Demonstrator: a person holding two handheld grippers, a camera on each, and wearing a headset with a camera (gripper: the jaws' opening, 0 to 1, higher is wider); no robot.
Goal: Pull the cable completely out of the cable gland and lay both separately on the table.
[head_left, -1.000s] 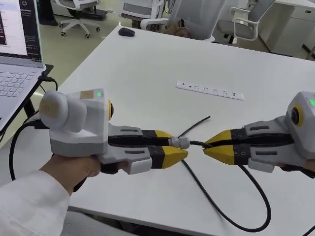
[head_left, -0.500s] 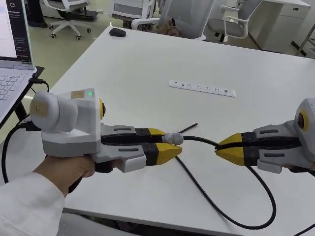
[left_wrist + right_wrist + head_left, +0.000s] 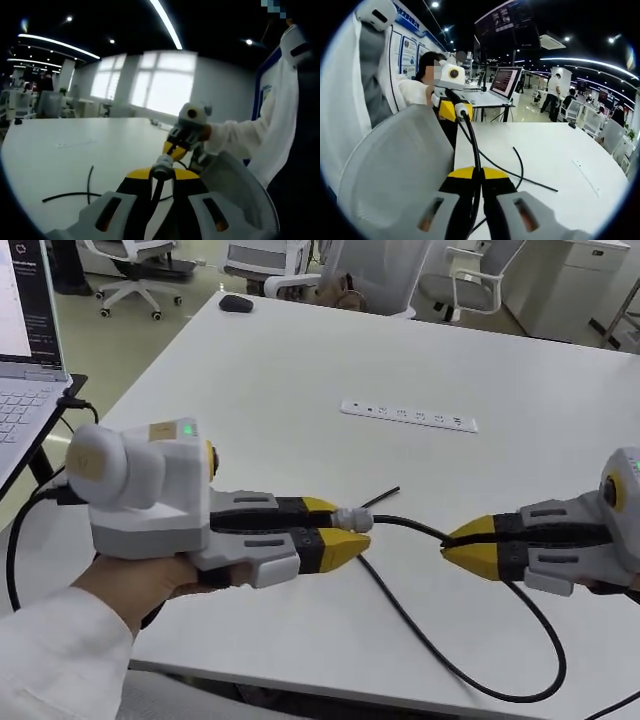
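My left gripper (image 3: 352, 530) is shut on a small grey cable gland (image 3: 352, 519), held just above the white table (image 3: 300, 370). A black cable (image 3: 405, 525) runs out of the gland to my right gripper (image 3: 447, 543), which is shut on it. Past those jaws the cable loops down to the table's near edge. Its free end (image 3: 390, 494) lies on the table behind the gland. In the left gripper view the gland (image 3: 162, 166) sits between my jaws (image 3: 161, 175), facing the right gripper (image 3: 185, 135). The right gripper view shows the cable (image 3: 472, 145) leading from my jaws (image 3: 476, 175) up to the gland (image 3: 461, 109).
A white power strip (image 3: 408, 417) lies mid-table, a black mouse (image 3: 236, 303) at the far edge. An open laptop (image 3: 20, 340) stands on a stand left of the table, with a dark lead (image 3: 15, 550) hanging below it. Office chairs (image 3: 260, 265) stand beyond.
My right gripper has drawn to the right, away from the gland, so more cable now spans between the two grippers. The free end behind the gland looks shorter.
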